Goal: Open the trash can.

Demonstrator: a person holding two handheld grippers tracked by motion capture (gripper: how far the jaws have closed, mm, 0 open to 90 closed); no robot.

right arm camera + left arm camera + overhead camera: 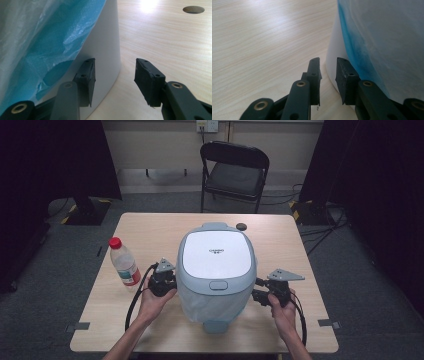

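The big pale-blue plastic cooker (216, 270) with white lid stands mid-frame, latch toward the bottom edge; film hides its front. The left gripper (167, 279) and the right gripper (259, 290) flank it, jaws apart.

A big pale blue rice cooker (216, 270) stands upright in the middle of the table (150, 232), lid shut, maybe wrapped in thin plastic film lower down.

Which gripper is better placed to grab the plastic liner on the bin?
Probably the left gripper: its jaws sit right against the bin, close to the liner. The right gripper opens mostly beside the wall.
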